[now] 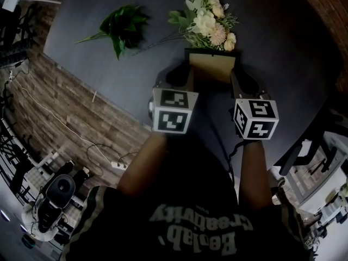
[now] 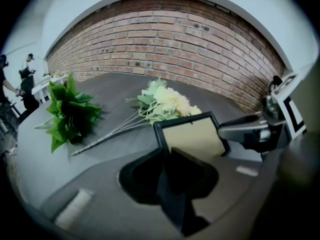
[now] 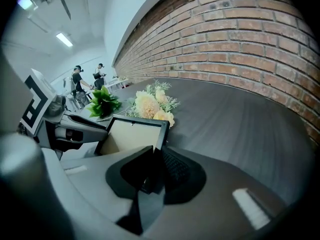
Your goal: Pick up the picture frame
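Observation:
The picture frame [image 1: 212, 64], a black rim around a tan panel, sits on the dark table between my two grippers. My left gripper [image 1: 187, 75] is shut on the frame's left edge. In the left gripper view that edge of the frame [image 2: 192, 134] runs in between the dark fingers [image 2: 145, 171]. My right gripper [image 1: 235, 76] is shut on the right edge. The right gripper view shows the frame [image 3: 132, 134] pinched at its near right corner by the fingers [image 3: 172, 166]. Whether the frame rests on the table or hangs just above it, I cannot tell.
A cream flower bouquet [image 1: 209, 20] lies just beyond the frame, and a bunch of green leaves [image 1: 122, 26] lies further left. The grey table [image 1: 283, 48] ends at a brick wall [image 2: 175, 39]. Cables and a power strip [image 1: 117, 165] lie on the floor at left. People [image 3: 80, 81] stand far off.

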Demonstrator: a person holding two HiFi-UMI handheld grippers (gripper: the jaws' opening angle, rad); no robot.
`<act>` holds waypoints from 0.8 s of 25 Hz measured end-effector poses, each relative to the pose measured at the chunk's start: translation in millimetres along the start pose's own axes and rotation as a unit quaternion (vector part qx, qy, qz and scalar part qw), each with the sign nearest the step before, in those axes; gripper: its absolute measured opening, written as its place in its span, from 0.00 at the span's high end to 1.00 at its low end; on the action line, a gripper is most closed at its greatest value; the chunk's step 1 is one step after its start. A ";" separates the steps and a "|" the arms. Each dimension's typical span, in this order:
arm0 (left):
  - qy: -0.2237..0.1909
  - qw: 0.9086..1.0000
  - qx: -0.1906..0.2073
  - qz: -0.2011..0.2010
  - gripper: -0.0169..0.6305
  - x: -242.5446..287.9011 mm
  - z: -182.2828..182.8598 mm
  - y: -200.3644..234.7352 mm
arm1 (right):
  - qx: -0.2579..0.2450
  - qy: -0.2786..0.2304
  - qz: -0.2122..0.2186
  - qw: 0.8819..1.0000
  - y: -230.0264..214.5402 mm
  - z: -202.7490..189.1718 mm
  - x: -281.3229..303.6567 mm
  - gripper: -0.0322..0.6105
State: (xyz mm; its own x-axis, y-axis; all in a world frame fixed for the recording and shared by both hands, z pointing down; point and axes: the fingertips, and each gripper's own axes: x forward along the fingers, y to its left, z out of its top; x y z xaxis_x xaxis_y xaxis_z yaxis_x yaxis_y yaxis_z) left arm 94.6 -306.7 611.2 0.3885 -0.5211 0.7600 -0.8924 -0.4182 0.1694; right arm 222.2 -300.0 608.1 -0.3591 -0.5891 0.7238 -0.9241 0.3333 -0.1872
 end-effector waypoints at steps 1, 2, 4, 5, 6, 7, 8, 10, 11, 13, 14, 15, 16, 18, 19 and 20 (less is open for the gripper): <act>-0.002 1.000 -0.004 0.000 0.88 -0.9 0.8 0.1 | 0.000 -0.004 -0.003 1.000 0.2 1.7 -1.5 0.86; -0.004 1.000 -0.008 -0.001 0.88 -1.2 1.3 0.2 | 0.000 -0.007 -0.007 1.000 0.2 2.7 -2.5 0.86; -0.006 1.000 -0.010 -0.005 0.88 -1.6 2.2 -0.1 | 0.000 -0.010 -0.010 1.000 0.3 2.8 -4.0 0.86; -0.007 1.000 -0.010 -0.006 0.88 -2.1 2.8 -0.7 | 0.001 -0.011 -0.011 1.000 0.3 2.6 -4.9 0.86; -0.008 1.000 -0.007 -0.007 0.89 -2.9 3.9 -1.5 | 0.002 -0.012 -0.012 1.000 -0.1 2.6 -6.1 0.86; -0.009 1.000 -0.004 -0.007 0.89 -3.7 5.3 -2.4 | 0.004 -0.013 -0.013 1.000 -0.6 3.1 -7.3 0.86; -0.010 1.000 -0.001 -0.006 0.88 -4.7 7.1 -3.4 | 0.005 -0.015 -0.015 1.000 -1.2 3.9 -8.5 0.86; -0.013 1.000 0.008 -0.004 0.89 -7.1 11.5 -5.5 | 0.008 -0.019 -0.020 1.000 -2.3 6.2 -11.4 0.86; -0.015 1.000 0.012 -0.003 0.89 -8.5 14.0 -6.9 | 0.009 -0.022 -0.024 0.999 -2.9 7.4 -13.3 0.86; -0.019 1.000 0.021 -0.002 0.89 -11.9 19.3 -10.0 | 0.012 -0.027 -0.029 0.999 -4.0 9.8 -18.1 0.86; -0.021 0.999 0.024 -0.003 0.89 -13.8 21.7 -11.5 | 0.013 -0.030 -0.031 0.999 -4.4 11.3 -20.8 0.86; -0.023 0.999 0.025 -0.004 0.89 -15.6 24.1 -13.0 | 0.014 -0.033 -0.033 0.999 -4.8 12.9 -23.8 0.86; -0.026 0.999 0.027 -0.005 0.89 -17.4 26.4 -14.7 | 0.015 -0.036 -0.035 0.999 -5.2 14.6 -26.9 0.86; -0.031 0.999 0.032 -0.007 0.89 -20.8 31.2 -18.7 | 0.016 -0.042 -0.040 0.998 -6.4 17.7 -33.3 0.86; -0.033 0.999 0.035 -0.008 0.89 -22.6 33.5 -21.1 | 0.016 -0.046 -0.043 0.998 -7.2 19.0 -36.8 0.86; -0.036 0.999 0.039 -0.010 0.89 -24.8 35.8 -24.0 | 0.016 -0.050 -0.046 0.998 -8.3 20.1 -40.8 0.86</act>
State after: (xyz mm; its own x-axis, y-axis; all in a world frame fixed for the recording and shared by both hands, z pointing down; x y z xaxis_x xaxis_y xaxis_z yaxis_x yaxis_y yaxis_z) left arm 114.7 -310.4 565.8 0.4235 -0.5632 0.7095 -0.8653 -0.4833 0.1329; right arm 241.9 -293.5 566.8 -0.2820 -0.6868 0.6699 -0.9569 0.2515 -0.1450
